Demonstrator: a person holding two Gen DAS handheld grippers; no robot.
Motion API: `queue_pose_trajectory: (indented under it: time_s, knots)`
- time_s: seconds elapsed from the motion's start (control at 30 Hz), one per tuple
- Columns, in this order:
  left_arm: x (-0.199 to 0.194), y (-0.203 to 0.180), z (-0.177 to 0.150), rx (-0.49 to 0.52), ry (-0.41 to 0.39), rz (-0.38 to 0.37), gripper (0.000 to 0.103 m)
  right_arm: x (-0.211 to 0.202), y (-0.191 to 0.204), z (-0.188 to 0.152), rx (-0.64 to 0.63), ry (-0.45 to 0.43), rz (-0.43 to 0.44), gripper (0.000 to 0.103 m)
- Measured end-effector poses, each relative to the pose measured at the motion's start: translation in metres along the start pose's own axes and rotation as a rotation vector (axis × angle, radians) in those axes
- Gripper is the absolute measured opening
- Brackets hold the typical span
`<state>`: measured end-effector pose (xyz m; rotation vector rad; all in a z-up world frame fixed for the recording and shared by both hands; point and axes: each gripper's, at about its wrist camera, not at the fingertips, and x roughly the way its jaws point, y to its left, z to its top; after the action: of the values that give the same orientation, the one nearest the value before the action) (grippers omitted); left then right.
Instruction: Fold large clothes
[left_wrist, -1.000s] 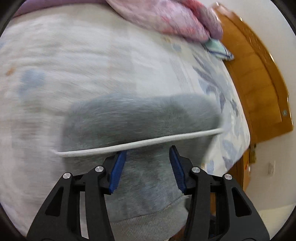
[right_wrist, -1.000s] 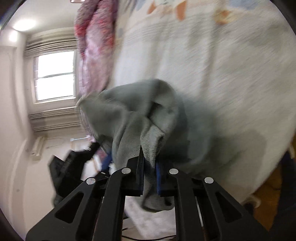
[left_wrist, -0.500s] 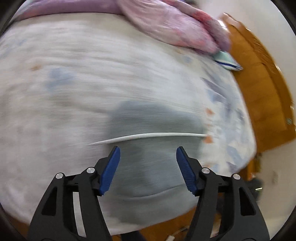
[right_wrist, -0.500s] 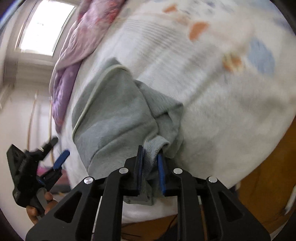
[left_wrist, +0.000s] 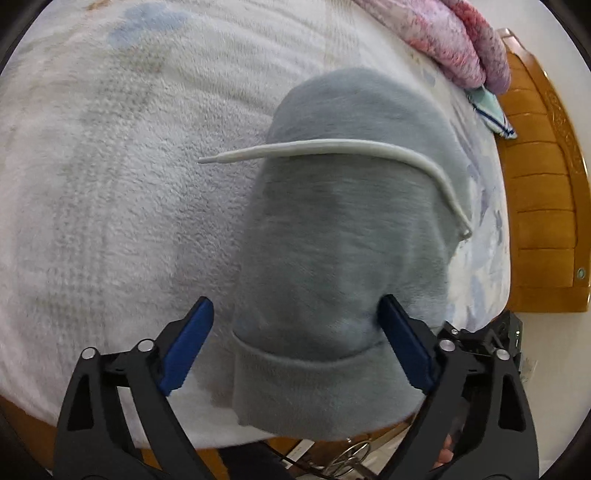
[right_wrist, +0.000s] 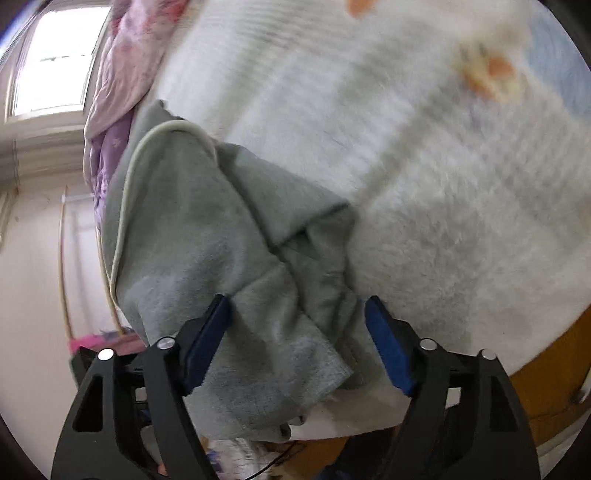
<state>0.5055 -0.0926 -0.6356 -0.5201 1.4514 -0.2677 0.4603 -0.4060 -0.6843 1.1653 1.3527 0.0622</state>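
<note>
A grey fleece garment (left_wrist: 347, 236) with a ribbed hem (left_wrist: 317, 391) and a white drawstring (left_wrist: 332, 147) lies folded on the white fuzzy blanket (left_wrist: 110, 184) at the bed's near edge. My left gripper (left_wrist: 293, 347) is open, its blue pads on either side of the hem end, holding nothing. In the right wrist view the same garment (right_wrist: 192, 243) lies bunched with folds. My right gripper (right_wrist: 297, 343) is open over its ribbed end and holds nothing.
A pink and purple quilt (left_wrist: 454, 40) is piled at the far side of the bed. A wooden bed frame (left_wrist: 543, 206) runs along the right. A window (right_wrist: 48, 62) and wall are at the left of the right wrist view.
My right gripper has opened and let go of the garment, which now rests on the bed. My left gripper has opened wider and come closer over the hem.
</note>
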Motion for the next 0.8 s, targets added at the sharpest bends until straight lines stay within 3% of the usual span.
queue_pose_trajectory:
  time_s: [0.1,0.17,0.23,0.3,0.4,0.53,0.6,0.67,0.73,0.8]
  knots:
    - [0.005,0.005,0.005,0.009,0.025,-0.014,0.096,0.008,-0.021,-0.002,0.096,0.062,0.129,0.08]
    - [0.002,0.009,0.008,-0.029,0.049,-0.06,0.096,0.011,-0.028,-0.002,0.123,0.079,0.18,0.082]
    - [-0.006,0.007,0.006,-0.048,0.036,-0.161,0.096,0.014,-0.035,-0.002,0.145,0.082,0.238,0.087]
    - [-0.007,0.007,0.004,-0.046,0.023,-0.158,0.096,0.018,-0.04,-0.002,0.184,0.088,0.296,0.089]
    - [0.012,0.007,0.005,-0.028,0.058,-0.101,0.096,0.027,-0.035,-0.002,0.169,0.079,0.287,0.097]
    - [0.032,0.012,0.01,-0.075,0.079,-0.117,0.098,0.03,-0.028,-0.002,0.149,0.053,0.236,0.097]
    - [0.031,0.006,0.011,-0.065,0.068,-0.111,0.093,0.03,-0.021,-0.007,0.128,0.049,0.225,0.095]
    - [0.029,-0.003,0.01,-0.056,0.056,-0.094,0.081,0.029,-0.017,-0.01,0.131,0.035,0.21,0.09]
    - [0.024,-0.002,0.009,-0.072,0.05,-0.088,0.069,0.032,-0.015,-0.012,0.145,0.039,0.253,0.063]
    - [0.016,-0.003,0.01,-0.077,0.038,-0.087,0.055,0.034,-0.011,-0.014,0.145,0.045,0.282,0.05]
